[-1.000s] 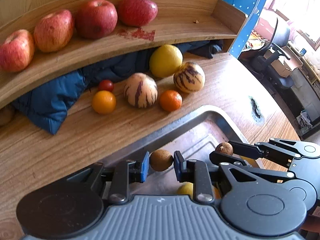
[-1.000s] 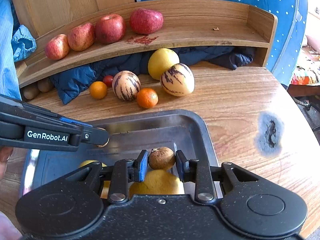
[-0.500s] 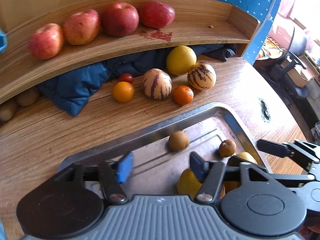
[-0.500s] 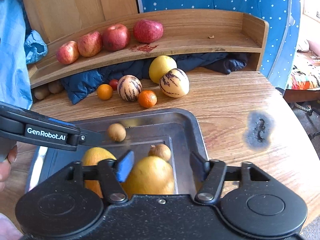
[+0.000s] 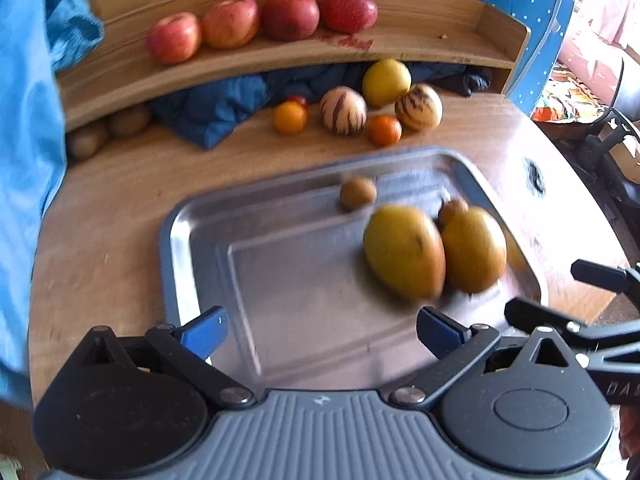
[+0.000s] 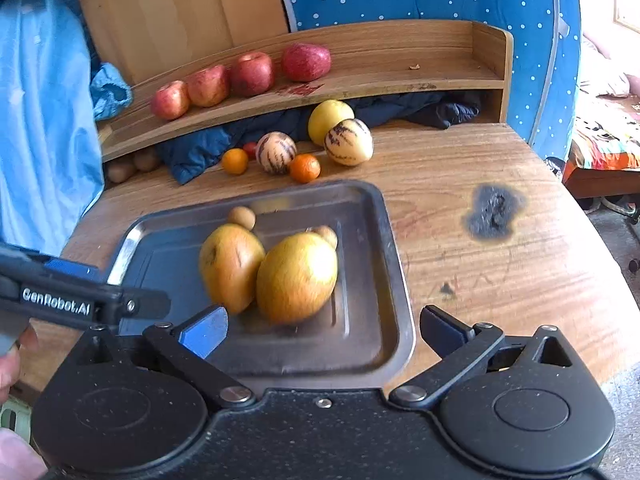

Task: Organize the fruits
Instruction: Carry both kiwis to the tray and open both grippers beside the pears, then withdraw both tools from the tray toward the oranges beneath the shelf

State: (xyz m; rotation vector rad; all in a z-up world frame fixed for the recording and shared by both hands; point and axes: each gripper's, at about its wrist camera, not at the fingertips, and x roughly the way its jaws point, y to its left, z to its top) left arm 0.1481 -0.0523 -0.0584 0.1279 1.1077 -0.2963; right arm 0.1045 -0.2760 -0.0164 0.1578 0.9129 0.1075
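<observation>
Where tray (image 6: pixel 394 280) sits: four fruits, four apples (image 6: pixel 248 74).

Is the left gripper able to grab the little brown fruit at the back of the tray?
Probably yes. The left gripper has its jaws wide open and empty, and the small brown fruit sits alone on bare tray ahead, left of the two big yellow fruits.

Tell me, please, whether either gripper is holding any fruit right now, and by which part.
Nothing is held. The left gripper and right gripper both stand open and empty above the metal tray, where the small brown fruits lie loose.
</observation>
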